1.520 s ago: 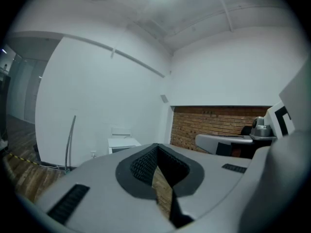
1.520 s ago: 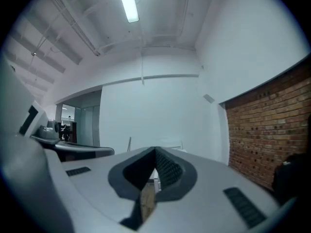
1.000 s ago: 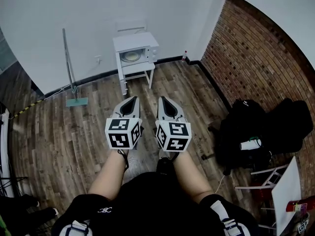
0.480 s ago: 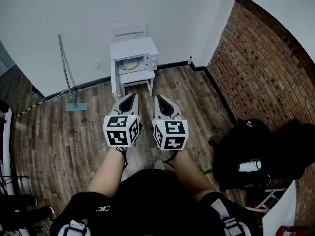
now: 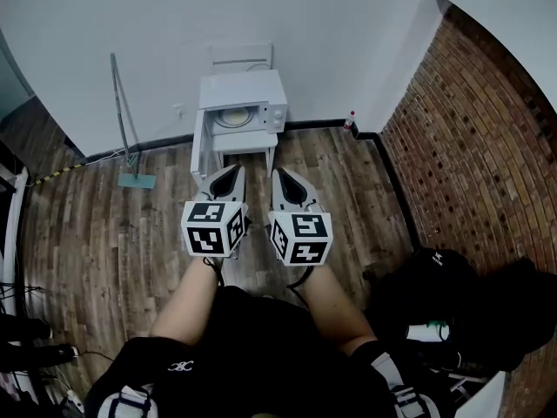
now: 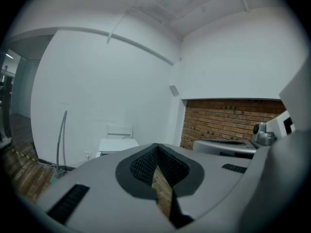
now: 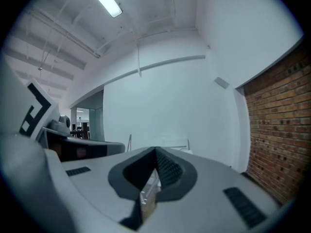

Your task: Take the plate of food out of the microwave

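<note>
You are closing in on the microwave (image 5: 259, 89), its plate of food (image 5: 232, 117) still well ahead. Left gripper (image 5: 225, 184) and right gripper (image 5: 291, 186) jaws are sitting shut, empty; reaching in means opening them.

You face a small white table (image 5: 247, 141) set against a plain white wall (image 5: 130, 24). The floor (image 5: 104, 233) is dark wood plank. Left of the table, a long-handled mop (image 5: 122, 116) leans on the wall with its head on the floor, and a wall socket (image 5: 178, 109) sits between mop and table. Behind the table there's a white chair back (image 5: 239, 57). Right of the table, past the corner, a red brick wall (image 5: 487, 146). A small red-capped bottle (image 5: 351, 120) stands in that corner. Black bags (image 5: 452, 294) lie well right of the table. Overhead, a ceiling tube light (image 7: 103, 0) is lit.
</note>
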`<state>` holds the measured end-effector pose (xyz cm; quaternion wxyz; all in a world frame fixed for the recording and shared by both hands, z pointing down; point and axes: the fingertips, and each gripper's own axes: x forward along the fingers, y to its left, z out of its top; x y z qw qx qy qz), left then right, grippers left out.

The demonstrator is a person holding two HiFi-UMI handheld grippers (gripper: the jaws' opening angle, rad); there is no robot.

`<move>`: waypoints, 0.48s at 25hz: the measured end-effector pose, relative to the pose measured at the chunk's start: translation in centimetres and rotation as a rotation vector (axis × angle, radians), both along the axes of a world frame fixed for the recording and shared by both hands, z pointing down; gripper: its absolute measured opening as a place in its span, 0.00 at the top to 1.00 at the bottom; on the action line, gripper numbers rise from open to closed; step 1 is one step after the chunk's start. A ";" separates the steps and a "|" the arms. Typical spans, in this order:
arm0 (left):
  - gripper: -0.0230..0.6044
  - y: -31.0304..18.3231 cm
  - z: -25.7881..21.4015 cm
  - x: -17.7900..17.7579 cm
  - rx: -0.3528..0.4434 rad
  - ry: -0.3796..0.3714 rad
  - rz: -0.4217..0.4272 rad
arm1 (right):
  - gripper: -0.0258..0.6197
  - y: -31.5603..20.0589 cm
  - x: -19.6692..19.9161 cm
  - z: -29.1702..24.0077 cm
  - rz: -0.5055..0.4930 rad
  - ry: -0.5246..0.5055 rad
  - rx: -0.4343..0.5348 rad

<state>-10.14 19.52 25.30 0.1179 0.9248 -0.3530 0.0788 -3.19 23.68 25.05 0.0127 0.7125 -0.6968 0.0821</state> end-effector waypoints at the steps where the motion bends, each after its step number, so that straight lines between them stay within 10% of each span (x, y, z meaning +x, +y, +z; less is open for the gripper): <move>1: 0.96 -0.3 0.1 0.3 -0.003 -0.002 -0.002 | 0.95 -0.2 0.2 0.2 -0.005 -0.002 -0.002; 12: 0.96 -2.3 0.8 4.9 0.004 -0.008 0.046 | 0.95 -1.8 3.8 2.0 0.000 0.002 -0.029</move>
